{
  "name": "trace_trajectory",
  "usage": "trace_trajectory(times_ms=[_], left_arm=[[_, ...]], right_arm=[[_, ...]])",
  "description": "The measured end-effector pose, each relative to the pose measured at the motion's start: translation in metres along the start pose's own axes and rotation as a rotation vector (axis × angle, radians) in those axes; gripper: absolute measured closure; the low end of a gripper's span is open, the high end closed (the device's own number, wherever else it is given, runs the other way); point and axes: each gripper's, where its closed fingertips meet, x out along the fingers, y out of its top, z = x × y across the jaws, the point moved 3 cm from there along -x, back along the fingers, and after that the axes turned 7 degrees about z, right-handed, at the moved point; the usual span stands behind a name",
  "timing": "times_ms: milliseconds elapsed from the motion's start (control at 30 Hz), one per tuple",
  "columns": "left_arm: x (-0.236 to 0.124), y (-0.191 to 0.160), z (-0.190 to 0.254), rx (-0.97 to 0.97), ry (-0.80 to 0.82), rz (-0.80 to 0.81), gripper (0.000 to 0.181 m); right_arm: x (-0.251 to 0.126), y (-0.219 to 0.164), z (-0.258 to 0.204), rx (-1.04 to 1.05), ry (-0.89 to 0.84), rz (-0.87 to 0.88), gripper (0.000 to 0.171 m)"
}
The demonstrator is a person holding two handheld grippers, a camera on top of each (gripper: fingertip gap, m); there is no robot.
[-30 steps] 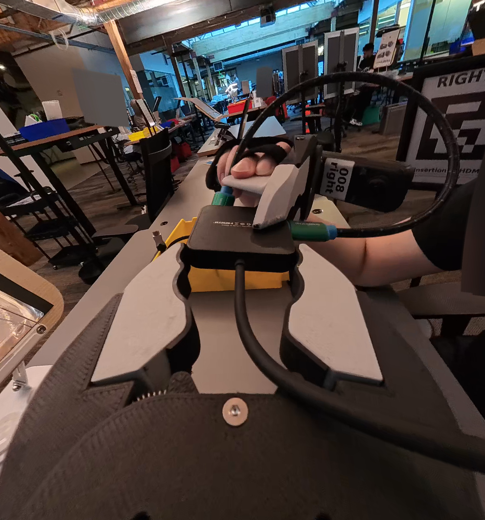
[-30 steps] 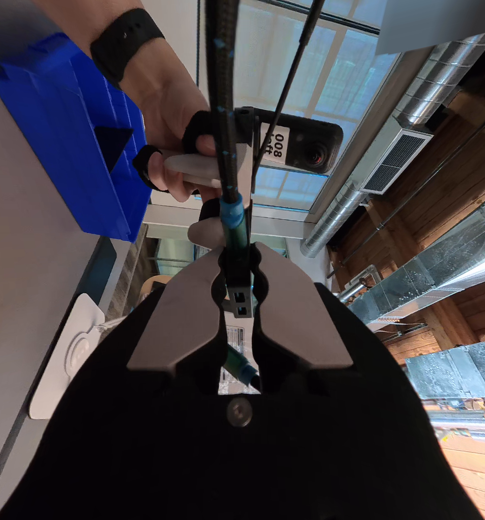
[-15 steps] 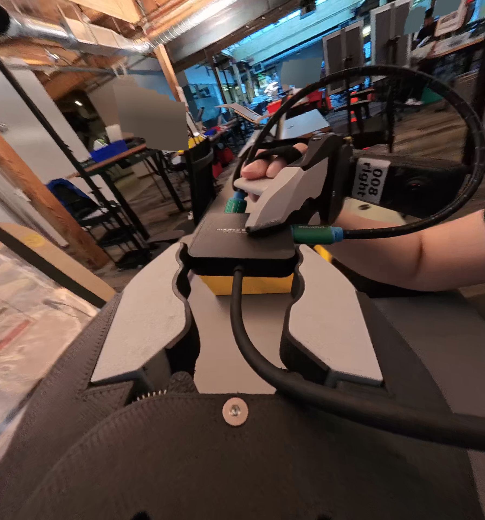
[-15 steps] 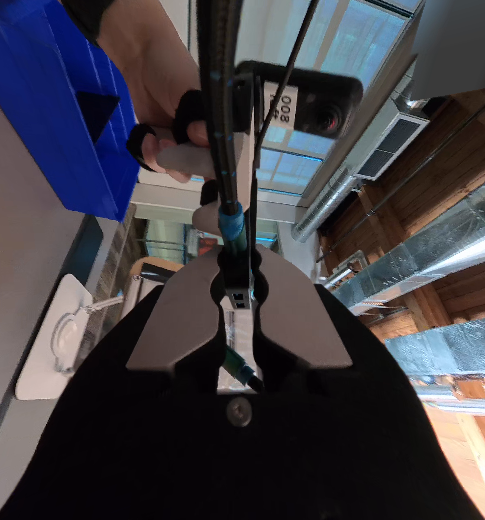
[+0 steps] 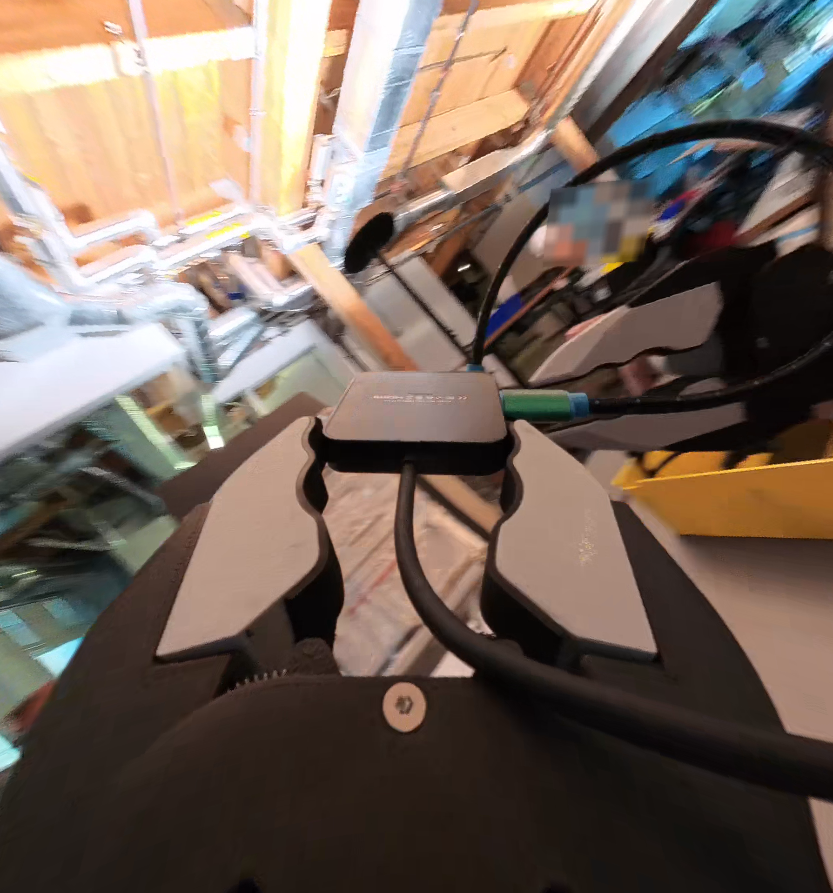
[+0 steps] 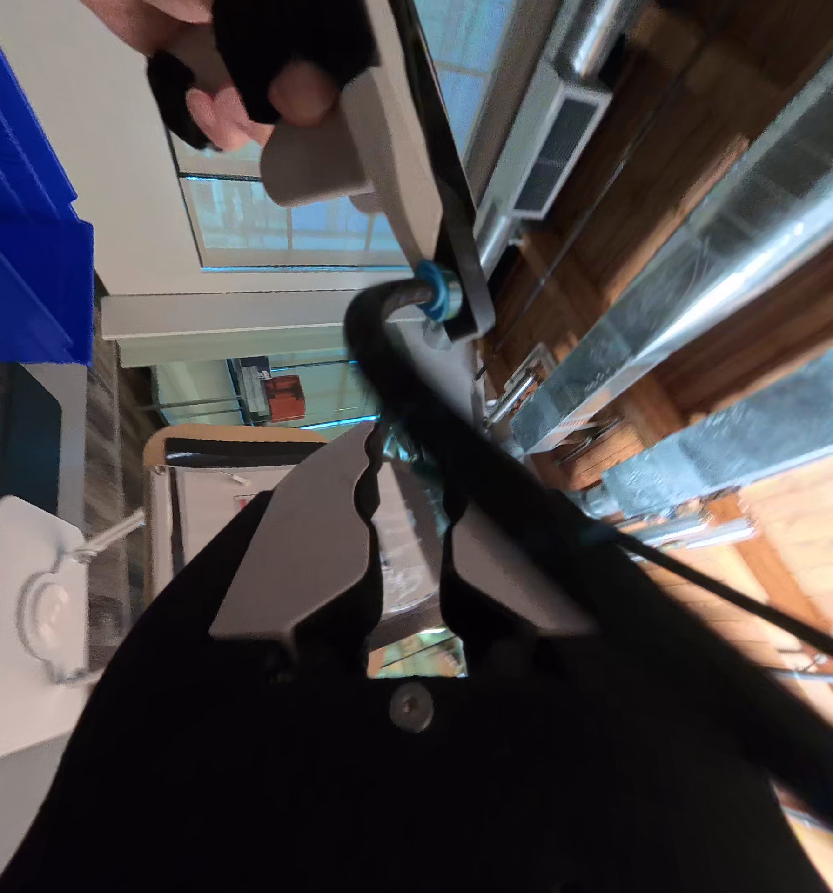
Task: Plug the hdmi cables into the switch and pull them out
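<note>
The flat black rectangular HDMI switch box [image 5: 414, 419] is clamped by its near edge between the two grey fingers of the left gripper [image 5: 413, 447], held roughly level and lifted off the grey tabletop [image 5: 762, 604]. A thick black fixed lead [image 5: 453, 623] is seen leaving the switch's near edge, curving back over the gripper body to the lower right.

A green plug with a blue collar [image 5: 542, 405] is seated in the switch's right side. Its black round cable [image 5: 791, 159] loops up and over, and comes back down to a second blue-collared plug [image 5: 476, 367] at the switch's far edge.

The right gripper [image 5: 646, 372] is seen in the left wrist view just right of the switch, its grey fingers spread above and below the green plug; no contact with the plug can be made out. In the right wrist view, its fingers [image 6: 322, 522] are parted with a clear gap, and nothing is pinched. The black cable crosses in front of the right-hand finger there. Heavy motion blur in both views.

A yellow plastic bin [image 5: 743, 497] sits on the tabletop to the right, below the right gripper. A blue plastic bin [image 6: 23, 241] is visible at the left edge of the right wrist view.
</note>
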Motion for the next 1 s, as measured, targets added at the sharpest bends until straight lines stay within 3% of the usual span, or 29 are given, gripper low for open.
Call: trace_trajectory(times_ms=[133, 233, 300, 433, 500, 567, 700, 1000], left_arm=[[-0.004, -0.006, -0.018, 0.147, 0.182, -0.056, 0.111], [-0.006, -0.011, -0.027, 0.15, 0.249, -0.074, 0.111], [-0.009, -0.014, -0.034, 0.157, 0.291, -0.082, 0.111], [-0.017, -0.019, -0.048, 0.199, 0.364, -0.109, 0.111], [-0.018, -0.021, -0.05, 0.196, 0.374, -0.101, 0.111], [-0.018, -0.023, -0.048, 0.193, 0.371, -0.095, 0.111], [-0.013, -0.026, -0.039, 0.254, 0.358, -0.1, 0.111], [-0.001, -0.019, -0.009, 0.334, 0.291, -0.036, 0.111]], right_arm=[[0.013, -0.008, -0.011, 0.486, -0.042, 0.0, 0.148], [0.029, -0.006, -0.041, 0.839, 0.078, -0.016, 0.146], [0.035, 0.006, -0.063, 0.934, 0.169, 0.021, 0.146], [0.033, 0.06, -0.085, 0.748, 0.304, 0.23, 0.162], [0.037, 0.076, -0.066, 0.615, 0.173, 0.242, 0.161], [0.04, 0.072, -0.029, 0.642, -0.038, 0.164, 0.158], [0.037, 0.048, 0.015, 0.872, -0.214, 0.017, 0.125], [0.041, 0.014, -0.007, 0.991, -0.086, -0.213, 0.134]])
